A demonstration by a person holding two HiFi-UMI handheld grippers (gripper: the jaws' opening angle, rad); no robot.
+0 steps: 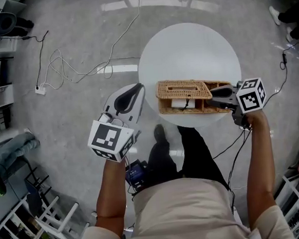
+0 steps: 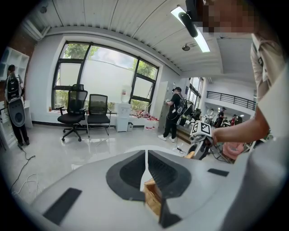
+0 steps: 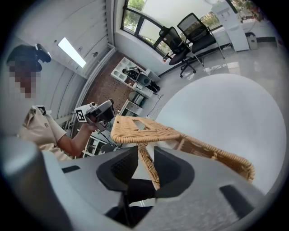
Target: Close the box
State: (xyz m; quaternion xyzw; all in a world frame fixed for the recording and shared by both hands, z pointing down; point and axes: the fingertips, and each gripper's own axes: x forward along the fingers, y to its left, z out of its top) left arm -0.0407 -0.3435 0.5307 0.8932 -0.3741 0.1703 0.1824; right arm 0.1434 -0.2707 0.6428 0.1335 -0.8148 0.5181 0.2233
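Observation:
A woven wicker box [image 1: 190, 107] lies on the round white table [image 1: 185, 46], near its front edge. Its flat wicker lid [image 1: 183, 89] lies over the box's left and middle part, and something white [image 1: 179, 103] shows inside below it. My right gripper [image 1: 214, 92] is at the box's right end. In the right gripper view a thin wicker strip [image 3: 149, 164] runs between the right gripper's [image 3: 145, 151] jaws, which stand apart around it. My left gripper [image 1: 138, 87] hangs off the table's left edge, short of the box, with its jaws [image 2: 146, 153] closed on nothing.
Cables [image 1: 73, 65] trail over the grey floor left of the table. White racks [image 1: 49, 222] stand at the lower left. Two office chairs [image 2: 86, 113] and a standing person [image 2: 174, 113] are far across the room. My legs are under the table's front edge.

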